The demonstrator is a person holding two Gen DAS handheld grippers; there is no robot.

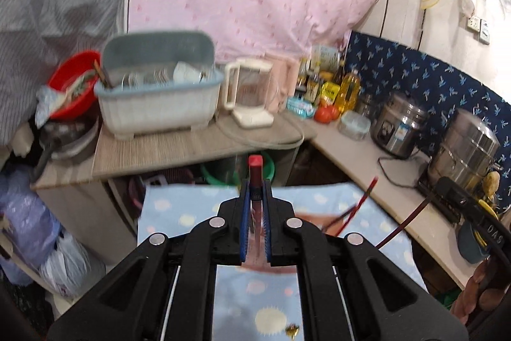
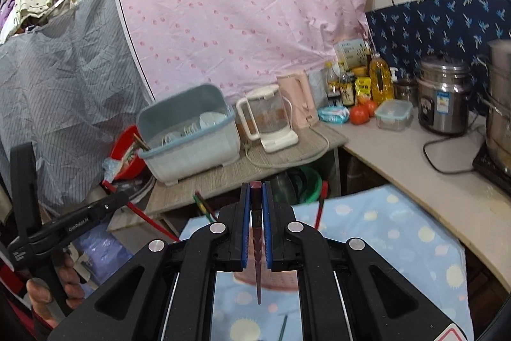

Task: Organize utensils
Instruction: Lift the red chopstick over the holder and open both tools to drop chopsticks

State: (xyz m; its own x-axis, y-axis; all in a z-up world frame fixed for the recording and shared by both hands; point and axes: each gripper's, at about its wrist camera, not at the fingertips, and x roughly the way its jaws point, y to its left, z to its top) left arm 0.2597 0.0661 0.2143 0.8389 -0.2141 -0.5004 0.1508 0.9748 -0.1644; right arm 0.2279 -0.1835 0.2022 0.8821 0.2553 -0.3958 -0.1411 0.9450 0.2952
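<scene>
Left tool (image 1: pixel 255 194) is clamped on a red-tipped chopstick (image 1: pixel 255 163); right tool (image 2: pixel 255 197) is clamped on a dark red chopstick (image 2: pixel 256 232). Both hang above the blue spotted cloth (image 2: pixel 383 232). Beyond, on the tabletop (image 1: pixel 166 149), stands the dish rack (image 1: pixel 159 104), chopsticks already in its left corner. Judged step: carrying. Next: reach forward, tips down, release there.

Right wrist view: two kettles, a clear jug kettle (image 2: pixel 270 120) and a pink kettle (image 2: pixel 295 99); two tomatoes (image 2: pixel 362 111); one dish rack (image 2: pixel 188 133); one red basin (image 2: pixel 123 152); one rice cooker (image 2: pixel 442 96); one lidded food container (image 2: pixel 393 114); one oil bottle (image 2: pixel 380 79).
</scene>
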